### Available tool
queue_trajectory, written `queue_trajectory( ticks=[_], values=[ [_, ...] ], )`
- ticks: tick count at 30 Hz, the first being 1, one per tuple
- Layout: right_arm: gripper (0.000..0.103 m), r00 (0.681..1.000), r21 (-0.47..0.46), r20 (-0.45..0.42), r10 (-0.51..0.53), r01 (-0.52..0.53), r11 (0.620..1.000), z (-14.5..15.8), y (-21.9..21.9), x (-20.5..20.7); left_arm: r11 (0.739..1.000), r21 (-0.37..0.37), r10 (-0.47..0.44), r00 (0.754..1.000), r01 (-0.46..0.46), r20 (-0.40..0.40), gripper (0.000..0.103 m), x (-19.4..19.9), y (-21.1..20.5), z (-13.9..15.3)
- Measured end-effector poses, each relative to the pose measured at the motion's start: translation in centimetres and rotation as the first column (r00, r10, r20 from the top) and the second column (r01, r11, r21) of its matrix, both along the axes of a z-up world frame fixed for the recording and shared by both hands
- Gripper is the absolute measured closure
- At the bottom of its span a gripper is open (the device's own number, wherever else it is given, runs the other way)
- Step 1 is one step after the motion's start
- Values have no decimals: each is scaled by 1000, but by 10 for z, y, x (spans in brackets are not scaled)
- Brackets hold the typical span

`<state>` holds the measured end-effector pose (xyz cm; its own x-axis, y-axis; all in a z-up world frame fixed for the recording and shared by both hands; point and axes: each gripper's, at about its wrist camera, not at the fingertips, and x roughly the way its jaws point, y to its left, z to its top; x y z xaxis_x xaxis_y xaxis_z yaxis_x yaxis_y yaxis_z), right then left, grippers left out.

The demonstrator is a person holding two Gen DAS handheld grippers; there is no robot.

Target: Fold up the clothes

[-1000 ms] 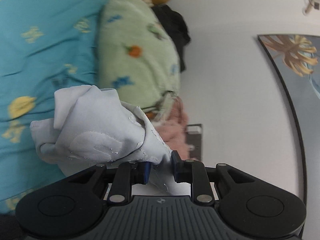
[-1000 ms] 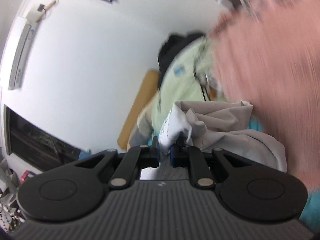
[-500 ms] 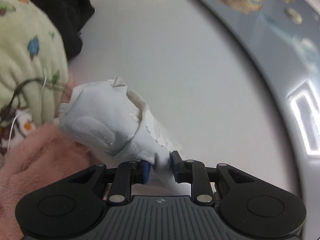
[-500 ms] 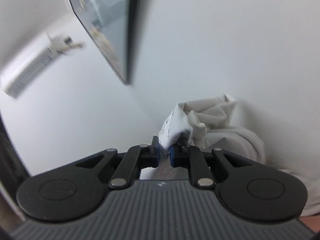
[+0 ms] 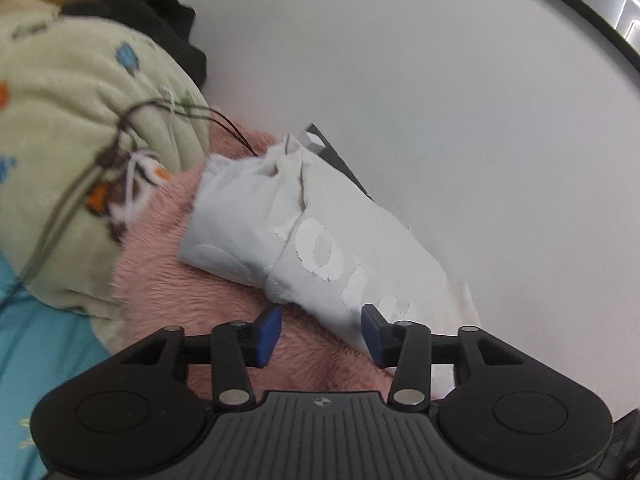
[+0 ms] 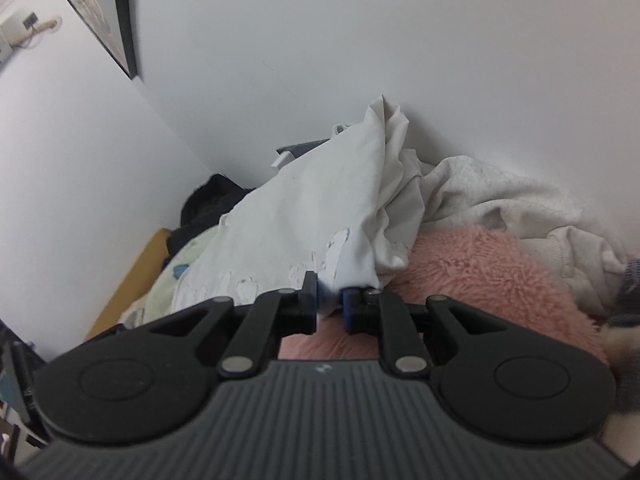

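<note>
A white shirt with cracked white print lies bunched on a pink fleece against the wall, beside a green blanket (patterned in blue and orange) and a black garment. A cream sweater sits behind the fleece. The left gripper has its jaws spread, one pad touching the shirt's edge. The right gripper is nearly closed, pinching a fold of the shirt.

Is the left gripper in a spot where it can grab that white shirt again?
Probably yes. The left gripper stands open with the white shirt lying partly between its fingers on the pink fluffy blanket; nothing blocks it.
</note>
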<state>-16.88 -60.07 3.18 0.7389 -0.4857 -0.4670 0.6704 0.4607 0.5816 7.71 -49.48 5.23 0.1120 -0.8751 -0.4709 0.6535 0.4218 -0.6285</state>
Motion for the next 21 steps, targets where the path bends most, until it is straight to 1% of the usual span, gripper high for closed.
queue_trajectory(
  ticks=[1,2,5,7,8,9,10,11,12,13,14,18,21],
  values=[
    [87,1000,-6,-16,5,-6,1000,6,6,-4,1000,5,6,1000,-6,24,39,-5,11,10],
    [87,999,-15,-30,12,-13,1000,12,13,-9,1000,12,10,999,-11,53,34,-12,23,23],
    [87,998,-59,-55,38,-42,997,33,35,-25,999,33,22,989,-28,147,27,-32,55,60],
    [84,997,-94,-60,56,-61,994,49,51,-33,999,33,26,979,-33,202,23,-45,71,78],
    [74,997,-114,-55,62,-68,991,57,59,-38,999,31,28,974,-35,226,21,-52,79,86],
    [51,996,-133,-50,68,-74,988,65,67,-43,999,29,29,968,-37,251,20,-59,88,95],
    [38,997,-156,-41,72,-77,985,73,76,-48,999,26,30,961,-39,275,18,-66,96,104],
    [16,997,-184,-30,73,-77,980,80,86,-54,999,24,32,954,-41,299,13,-73,104,112],
    [12,997,-215,-24,73,-76,974,87,96,-58,999,24,33,945,-43,325,9,-83,114,122],
    [13,997,-245,-25,78,-81,966,94,106,-62,999,20,34,935,-44,354,1,-96,126,132],
    [14,996,-273,-31,86,-91,958,101,116,-66,999,13,36,926,-44,377,0,-106,136,138],
    [14,993,-346,-36,114,-120,931,113,149,-76,999,-28,46,894,-38,446,0,-139,176,155],
    [14,992,-387,-30,124,-126,913,114,171,-83,996,-82,73,874,-38,480,0,-162,208,156]
  ],
)
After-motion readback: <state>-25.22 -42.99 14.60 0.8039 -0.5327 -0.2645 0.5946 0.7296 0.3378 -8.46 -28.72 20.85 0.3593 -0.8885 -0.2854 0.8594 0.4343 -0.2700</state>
